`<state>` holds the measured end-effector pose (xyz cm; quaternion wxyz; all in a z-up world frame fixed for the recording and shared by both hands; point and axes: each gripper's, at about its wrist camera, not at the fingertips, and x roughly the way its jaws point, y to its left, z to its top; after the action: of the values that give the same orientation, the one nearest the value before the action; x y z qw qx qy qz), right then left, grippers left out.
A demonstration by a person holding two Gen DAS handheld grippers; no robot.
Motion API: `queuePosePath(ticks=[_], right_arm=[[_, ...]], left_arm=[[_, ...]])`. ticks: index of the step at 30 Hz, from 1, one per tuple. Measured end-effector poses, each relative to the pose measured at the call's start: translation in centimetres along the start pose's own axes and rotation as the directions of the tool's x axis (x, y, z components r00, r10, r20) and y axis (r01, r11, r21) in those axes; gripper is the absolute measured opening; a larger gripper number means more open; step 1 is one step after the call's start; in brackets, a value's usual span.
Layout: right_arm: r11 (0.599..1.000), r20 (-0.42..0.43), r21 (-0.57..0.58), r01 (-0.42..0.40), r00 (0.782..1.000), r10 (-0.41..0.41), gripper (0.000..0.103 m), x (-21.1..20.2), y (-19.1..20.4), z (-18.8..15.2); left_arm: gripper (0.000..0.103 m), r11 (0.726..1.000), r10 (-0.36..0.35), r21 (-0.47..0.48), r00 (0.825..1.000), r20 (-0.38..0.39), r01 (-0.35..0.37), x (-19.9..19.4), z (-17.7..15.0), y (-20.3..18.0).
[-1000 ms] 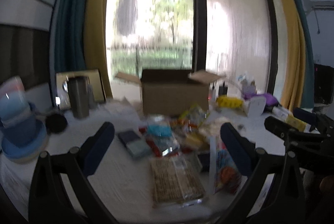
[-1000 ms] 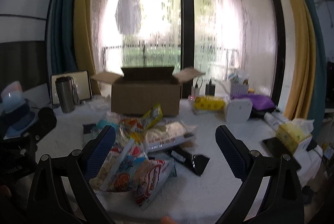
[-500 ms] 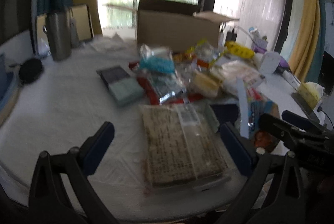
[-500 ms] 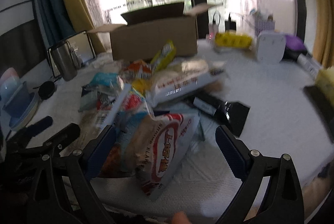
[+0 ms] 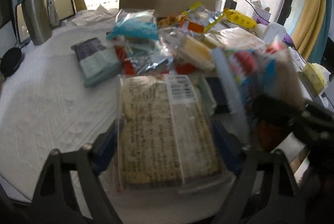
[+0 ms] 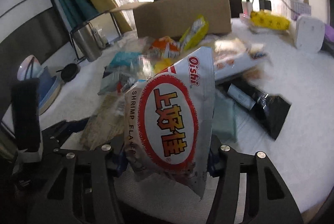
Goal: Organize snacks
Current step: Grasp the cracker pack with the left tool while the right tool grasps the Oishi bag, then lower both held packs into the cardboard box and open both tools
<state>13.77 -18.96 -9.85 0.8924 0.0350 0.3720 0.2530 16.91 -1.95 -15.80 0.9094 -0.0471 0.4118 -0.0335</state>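
Note:
My left gripper (image 5: 166, 151) points down at a clear pack of brown crackers (image 5: 165, 130) lying flat on the white tablecloth (image 5: 52, 109). Its jaws are closing, and the blue pads (image 5: 105, 146) touch the pack's two long sides. My right gripper (image 6: 167, 161) is closing on a white and red shrimp flakes bag (image 6: 173, 117) that stands up between its fingers, with the pads against the bag's lower edges. Behind both lies a pile of mixed snack packs (image 5: 167, 42). An open cardboard box (image 6: 181, 13) stands at the back.
A steel tumbler (image 5: 36, 17) and a black round object (image 5: 10, 61) stand at the far left. A teal and dark pack (image 5: 96, 61) lies left of the pile. A black pouch (image 6: 267, 107), a white device (image 6: 309, 34) and a yellow packet (image 6: 269, 20) sit on the right.
Both grippers have tipped down and come in low over the table. The left jaws have narrowed around the cracker pack, the right jaws around the shrimp flakes bag.

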Motion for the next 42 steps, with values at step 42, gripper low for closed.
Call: queuePosePath(ticks=[42], right_arm=[[0.991, 0.240, -0.110, 0.078, 0.970, -0.050, 0.059, 4.0, -4.7, 22.9]], left_arm=[[0.076, 0.997, 0.042, -0.072, 0.946, 0.321, -0.020, 0.6, 24.2, 4.9]])
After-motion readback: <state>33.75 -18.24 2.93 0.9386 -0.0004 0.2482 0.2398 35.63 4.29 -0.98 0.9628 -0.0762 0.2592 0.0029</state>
